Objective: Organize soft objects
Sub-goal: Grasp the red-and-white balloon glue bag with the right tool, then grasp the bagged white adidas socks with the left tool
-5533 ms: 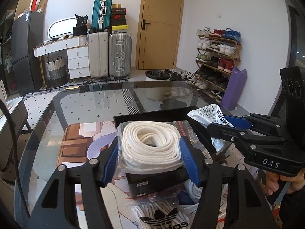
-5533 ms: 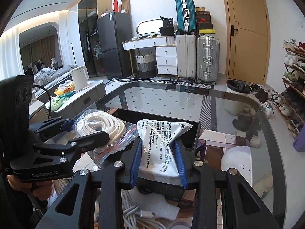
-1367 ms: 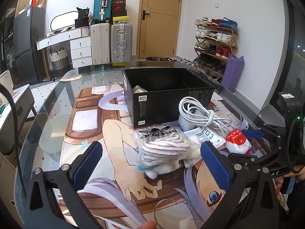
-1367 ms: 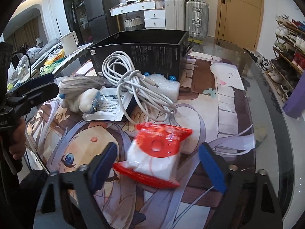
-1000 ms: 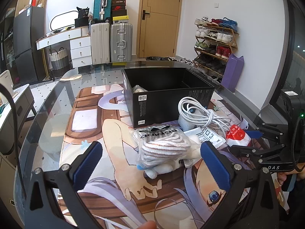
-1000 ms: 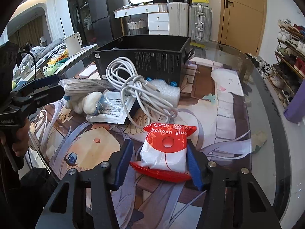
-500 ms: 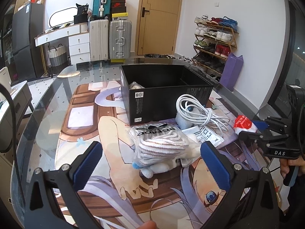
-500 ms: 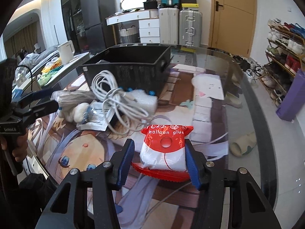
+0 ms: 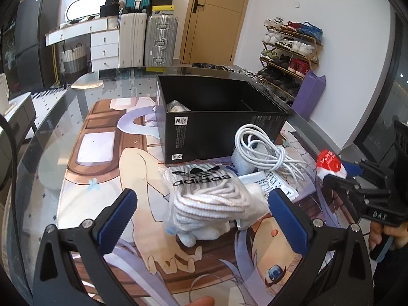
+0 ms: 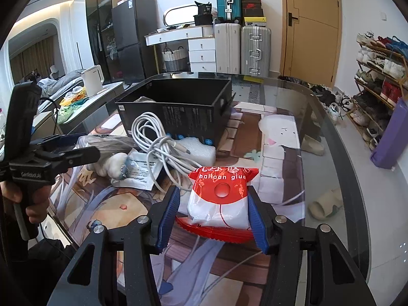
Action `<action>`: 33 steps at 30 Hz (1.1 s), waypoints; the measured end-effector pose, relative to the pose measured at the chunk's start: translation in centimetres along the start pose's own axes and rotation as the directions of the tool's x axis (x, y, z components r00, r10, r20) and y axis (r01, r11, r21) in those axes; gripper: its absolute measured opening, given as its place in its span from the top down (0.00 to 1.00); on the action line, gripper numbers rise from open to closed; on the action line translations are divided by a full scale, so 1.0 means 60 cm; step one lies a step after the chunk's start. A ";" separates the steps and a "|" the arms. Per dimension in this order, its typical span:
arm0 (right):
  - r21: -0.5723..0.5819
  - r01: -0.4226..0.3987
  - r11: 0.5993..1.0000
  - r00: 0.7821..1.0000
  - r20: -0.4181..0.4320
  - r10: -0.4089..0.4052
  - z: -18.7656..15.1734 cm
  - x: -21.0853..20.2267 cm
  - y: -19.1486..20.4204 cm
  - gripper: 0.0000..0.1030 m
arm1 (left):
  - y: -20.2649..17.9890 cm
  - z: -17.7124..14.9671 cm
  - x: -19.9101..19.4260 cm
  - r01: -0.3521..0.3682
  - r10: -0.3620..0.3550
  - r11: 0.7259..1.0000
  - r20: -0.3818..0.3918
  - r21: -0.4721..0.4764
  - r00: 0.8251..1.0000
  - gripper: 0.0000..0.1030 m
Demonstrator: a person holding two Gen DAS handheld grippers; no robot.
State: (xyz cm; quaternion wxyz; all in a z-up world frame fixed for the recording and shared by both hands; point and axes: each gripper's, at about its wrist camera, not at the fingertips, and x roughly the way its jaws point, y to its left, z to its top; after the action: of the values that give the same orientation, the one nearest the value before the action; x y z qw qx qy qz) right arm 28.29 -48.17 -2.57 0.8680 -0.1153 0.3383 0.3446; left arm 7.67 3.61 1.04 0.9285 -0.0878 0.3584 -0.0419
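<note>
Fingers of the right gripper (image 10: 213,213) are clamped on the balloon glue packet (image 10: 221,199), lifted for the black box (image 10: 176,112) at eleven o'clock; the left gripper (image 9: 201,219) is spread wide above the adidas sock bag (image 9: 204,191), presumably next.

The red-and-white packet (image 10: 220,199) reads "balloon glue"; the bagged socks (image 9: 204,191) read "adidas".

Both views are bright and evenly lit, daylight-toned, with white walls near overexposed in the upper part of each frame. The glass tabletop (image 10: 321,132) carries soft glare and mirrors the room along its far edge in the upper middle. Shadows under the things on it are faint and diffuse. Strong fisheye bending curves the door and walls, and black vignette fills every corner. Centre detail is sharp; printed text reads clearly. The lower edges go slightly soft and smeared.
</note>
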 end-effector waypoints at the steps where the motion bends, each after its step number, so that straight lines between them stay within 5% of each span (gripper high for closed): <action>1: -0.004 -0.004 1.000 1.000 0.001 0.004 0.000 0.000 0.002 0.49 | 0.001 0.001 0.002 -0.007 0.007 1.000 -0.001 -0.004 1.000 0.01; 8: -0.013 -0.015 1.000 1.000 0.009 0.015 0.000 -0.002 0.011 0.49 | -0.002 -0.002 0.015 0.019 -0.019 1.000 -0.034 0.003 0.999 0.23; 13: -0.016 -0.016 1.000 1.000 0.016 0.016 0.001 -0.006 0.014 0.49 | -0.018 -0.006 0.009 0.010 -0.009 0.999 -0.036 0.046 0.999 0.51; 33: -0.028 -0.031 0.999 0.994 0.108 0.034 0.017 -0.037 0.030 0.49 | 0.002 0.019 -0.068 0.012 -0.015 0.999 0.108 0.032 0.994 0.55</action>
State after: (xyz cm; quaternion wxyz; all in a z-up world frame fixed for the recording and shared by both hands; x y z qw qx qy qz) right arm 26.40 -47.57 -0.27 0.8779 -0.1021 0.2878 0.3689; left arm 5.39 4.42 4.53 0.9475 -0.0777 0.3062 -0.0490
